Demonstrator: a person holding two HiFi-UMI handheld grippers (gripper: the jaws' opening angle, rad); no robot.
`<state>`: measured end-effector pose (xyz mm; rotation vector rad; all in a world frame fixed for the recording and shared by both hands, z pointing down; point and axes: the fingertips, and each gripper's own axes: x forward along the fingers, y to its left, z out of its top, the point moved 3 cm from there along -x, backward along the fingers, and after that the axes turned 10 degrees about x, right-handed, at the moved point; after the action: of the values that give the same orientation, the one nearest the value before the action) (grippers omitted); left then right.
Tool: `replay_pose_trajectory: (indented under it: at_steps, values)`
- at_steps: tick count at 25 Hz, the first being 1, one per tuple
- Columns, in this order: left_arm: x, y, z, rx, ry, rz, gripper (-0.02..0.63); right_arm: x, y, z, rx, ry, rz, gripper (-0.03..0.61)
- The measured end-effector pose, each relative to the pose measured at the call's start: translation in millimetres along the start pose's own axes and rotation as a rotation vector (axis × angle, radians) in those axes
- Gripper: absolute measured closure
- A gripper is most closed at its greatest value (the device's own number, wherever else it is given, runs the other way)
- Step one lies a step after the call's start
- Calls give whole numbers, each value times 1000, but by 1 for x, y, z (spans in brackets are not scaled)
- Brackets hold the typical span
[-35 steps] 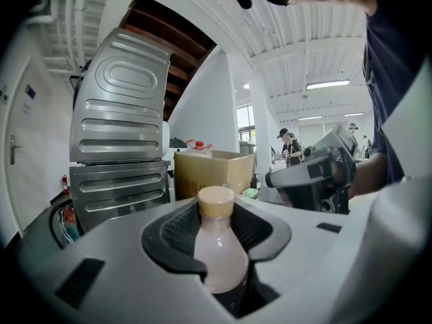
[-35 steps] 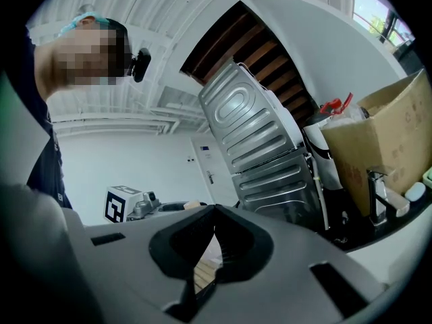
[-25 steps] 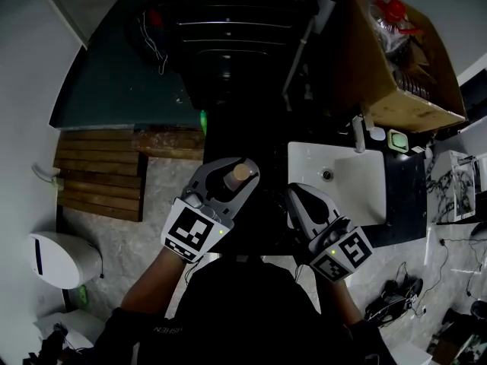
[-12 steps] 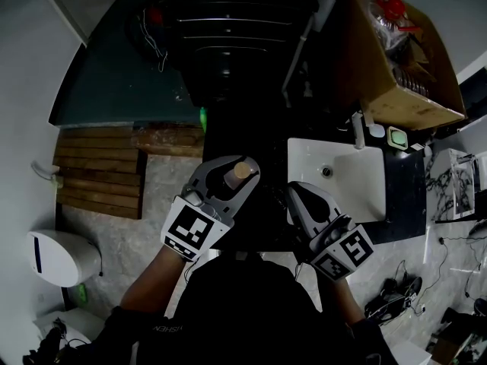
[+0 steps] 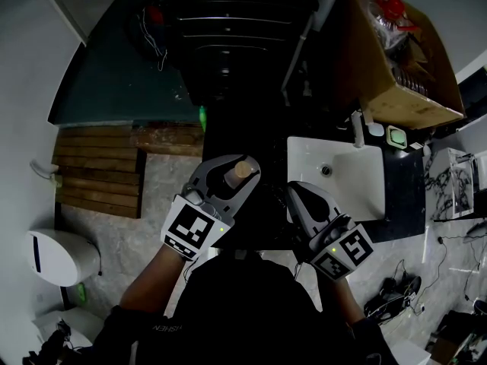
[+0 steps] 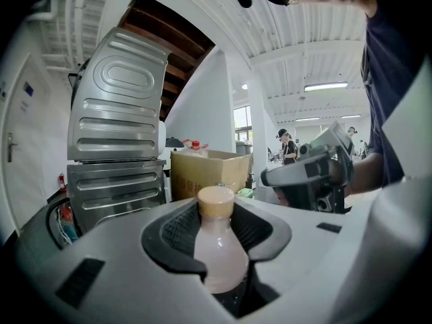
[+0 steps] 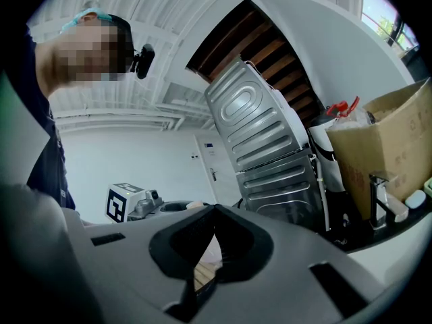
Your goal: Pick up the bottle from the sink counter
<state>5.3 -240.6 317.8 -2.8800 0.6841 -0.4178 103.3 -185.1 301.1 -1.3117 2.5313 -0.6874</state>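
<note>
Left gripper (image 5: 232, 170) pinching bottle (image 6: 217, 248) at the tapered shoulder, held up left of sink (image 5: 358, 196). Risk: smooth taper slipping down through the pads, dropping to floor (image 5: 152, 196). Right gripper (image 7: 214, 211) pressed together, empty, close enough to bump it.

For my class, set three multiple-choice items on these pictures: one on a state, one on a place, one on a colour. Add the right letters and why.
1. The right tongs are: A shut and empty; B wide open; C gripping a cup.
2. The bottle is: A in the right tongs; B in the left tongs; C lying loose.
3. Its cap is: A red; B green; C tan.

Answers: 1 A, the tips meet with nothing between them. 2 B, the left pads press on the bottle's sides. 3 C, the cap looks tan in the left gripper view.
</note>
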Motion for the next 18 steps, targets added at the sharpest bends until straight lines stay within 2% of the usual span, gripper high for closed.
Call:
replay_pose_trajectory:
  at_steps: [18]
  values:
    - [-1, -2, 1, -4, -4, -9, 474, -1, 3, 0, 1, -8, -1, 557]
